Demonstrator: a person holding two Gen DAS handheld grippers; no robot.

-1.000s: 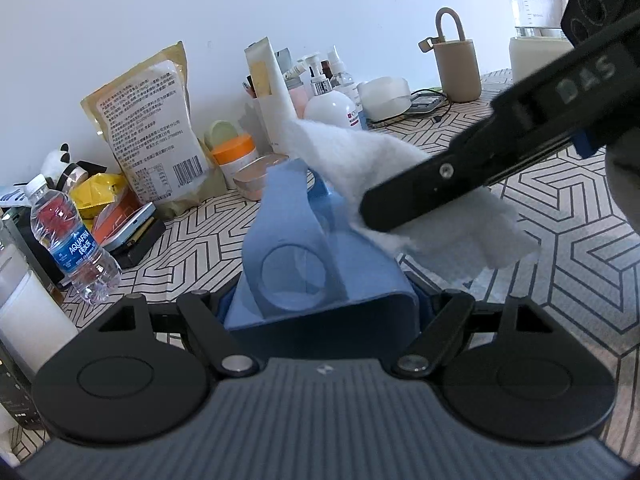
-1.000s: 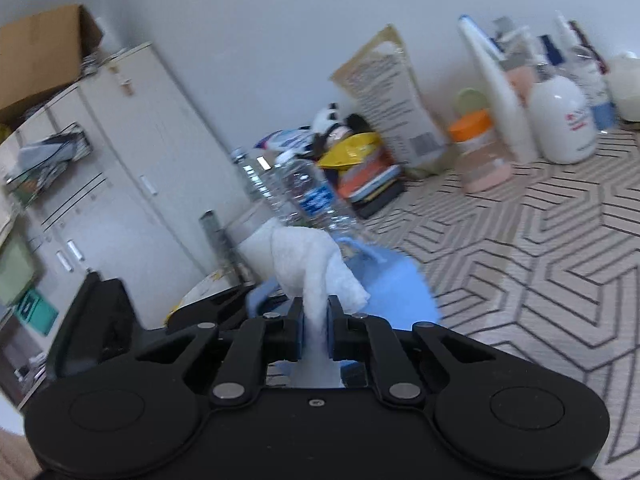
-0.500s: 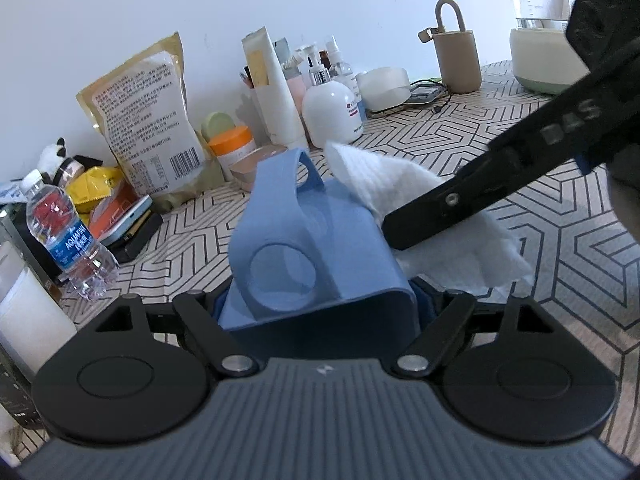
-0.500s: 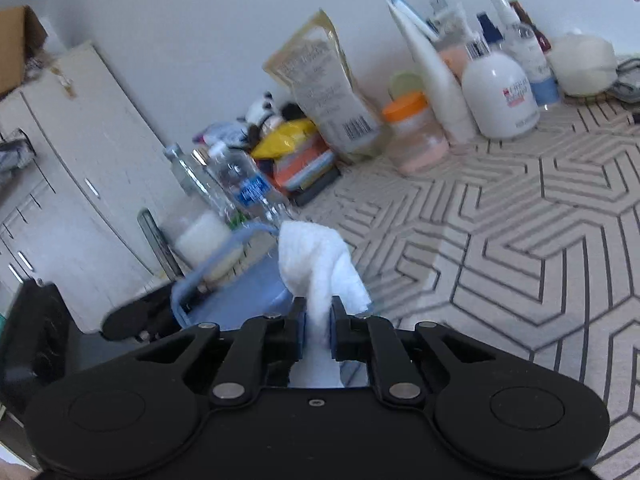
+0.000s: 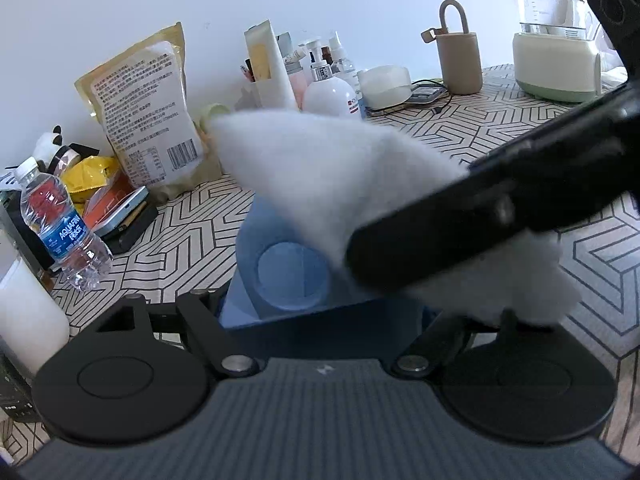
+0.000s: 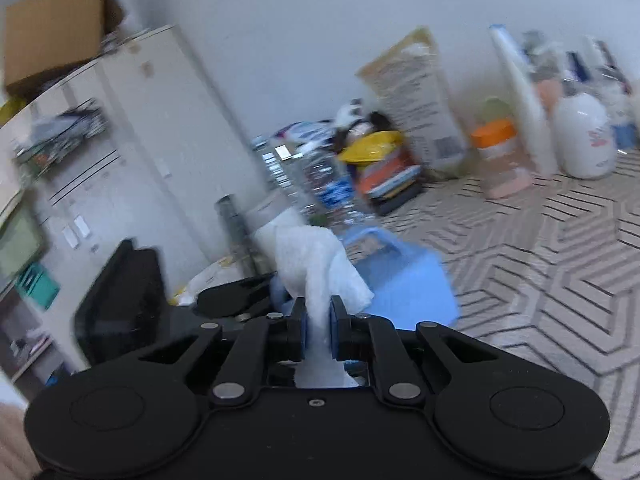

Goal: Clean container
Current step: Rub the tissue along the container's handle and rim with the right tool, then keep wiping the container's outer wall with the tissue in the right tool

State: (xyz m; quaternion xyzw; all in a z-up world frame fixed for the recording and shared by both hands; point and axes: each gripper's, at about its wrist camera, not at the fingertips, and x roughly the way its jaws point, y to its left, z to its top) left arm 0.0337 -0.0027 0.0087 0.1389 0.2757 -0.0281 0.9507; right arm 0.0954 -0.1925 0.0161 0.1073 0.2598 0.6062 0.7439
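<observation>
A blue container (image 5: 280,276) with a round recess and a handle sits between the jaws of my left gripper (image 5: 324,316), which are closing on its sides and hold it above the patterned table. A white cloth (image 5: 320,168) lies across the container's upper right, hiding much of it. A black finger (image 5: 460,232) of the right gripper comes in from the right over the cloth. In the right wrist view my right gripper (image 6: 319,320) is shut on the white cloth (image 6: 308,256), with the blue container (image 6: 404,284) just beyond it.
The patterned table (image 5: 500,136) carries a water bottle (image 5: 60,224), a yellowish bag (image 5: 148,108), a white pump bottle (image 5: 328,92), a beige holder (image 5: 458,60) and a kettle (image 5: 552,40) along the wall. A white cabinet (image 6: 120,152) stands to the left.
The cloth and the right gripper's finger have swept left across the container and closer to the left camera, covering more of it. The right wrist view has swung back toward the cabinet.
</observation>
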